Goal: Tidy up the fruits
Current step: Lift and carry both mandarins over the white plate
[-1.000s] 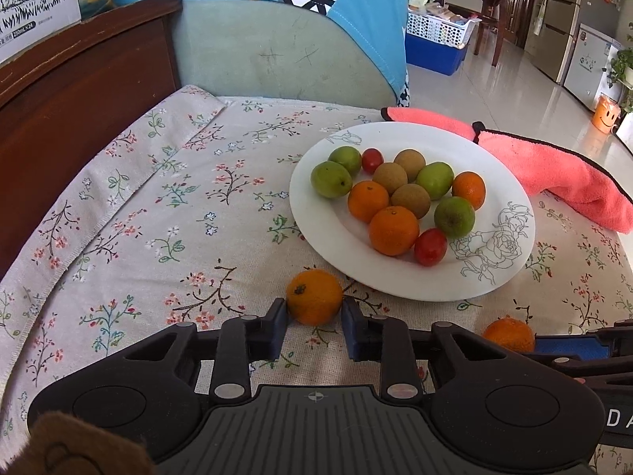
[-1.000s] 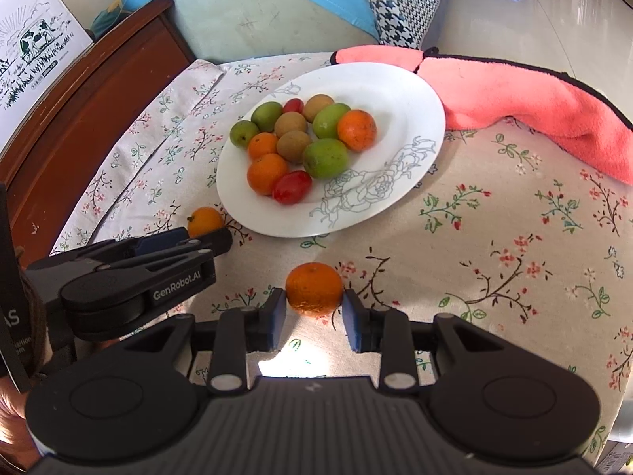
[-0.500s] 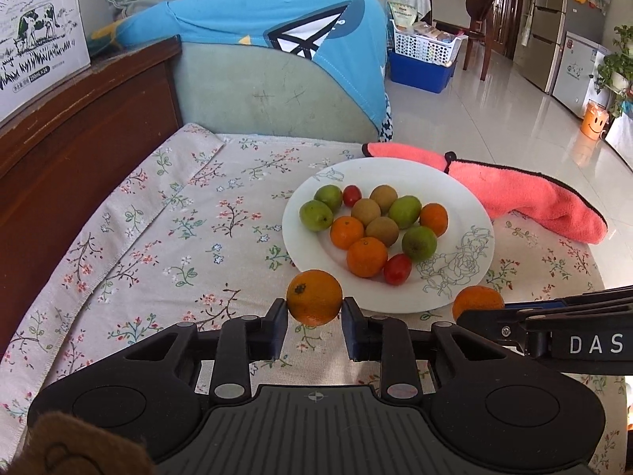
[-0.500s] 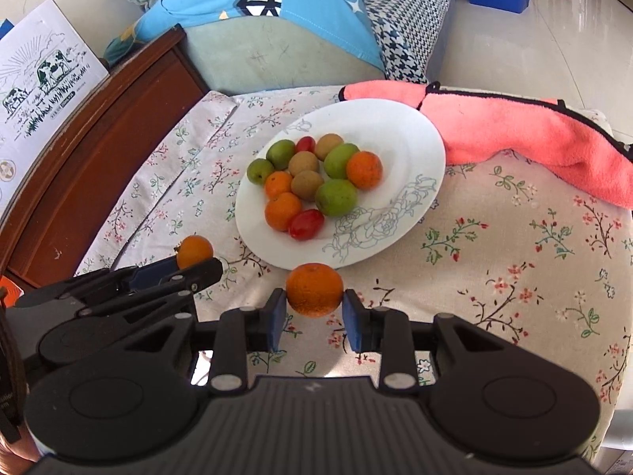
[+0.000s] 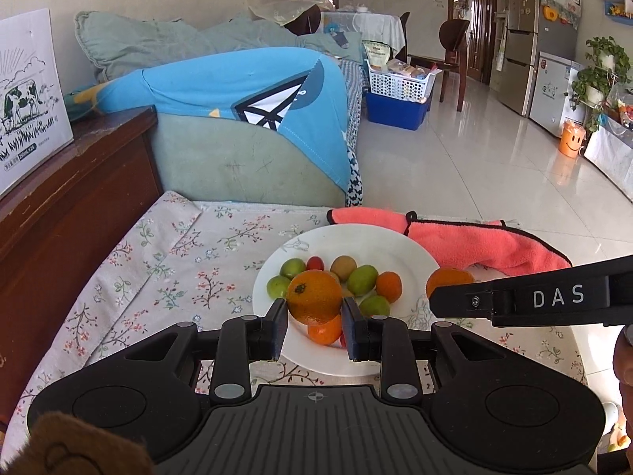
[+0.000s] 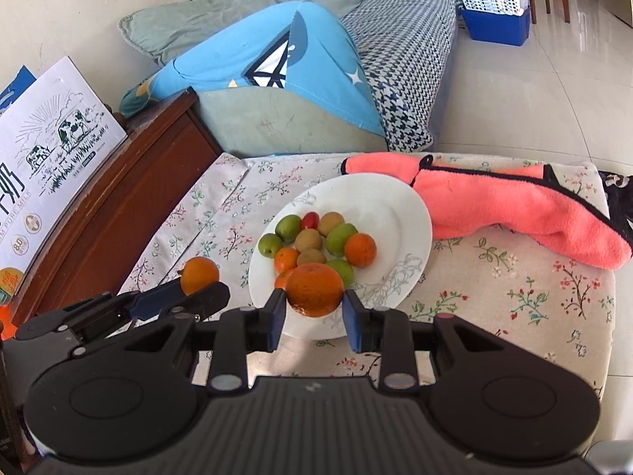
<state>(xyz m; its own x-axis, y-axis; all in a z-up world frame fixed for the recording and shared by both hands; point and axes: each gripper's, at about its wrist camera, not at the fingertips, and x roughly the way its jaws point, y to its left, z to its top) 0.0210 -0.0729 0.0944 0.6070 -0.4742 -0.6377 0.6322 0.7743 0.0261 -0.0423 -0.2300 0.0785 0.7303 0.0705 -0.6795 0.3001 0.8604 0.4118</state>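
My left gripper (image 5: 314, 310) is shut on an orange (image 5: 314, 297), held in the air over the near edge of a white plate (image 5: 395, 245). My right gripper (image 6: 314, 308) is shut on a second orange (image 6: 315, 289), also lifted above the plate (image 6: 399, 213). The plate holds several green fruits, brown fruits, small oranges and red tomatoes. In the left wrist view the right gripper (image 5: 455, 289) comes in from the right with its orange (image 5: 449, 279). In the right wrist view the left gripper (image 6: 198, 289) shows at the left with its orange (image 6: 199, 275).
A pink towel (image 6: 514, 206) lies on the floral tablecloth (image 6: 514, 285) right of the plate. A wooden headboard (image 6: 130, 198) with a milk carton box (image 6: 51, 146) stands at the left. A sofa with a blue cushion (image 5: 237, 87) is behind the table.
Both grippers have risen from the tablecloth, each carrying its orange, and now hang over the plate's near edge. The view has tilted up to show more of the room.
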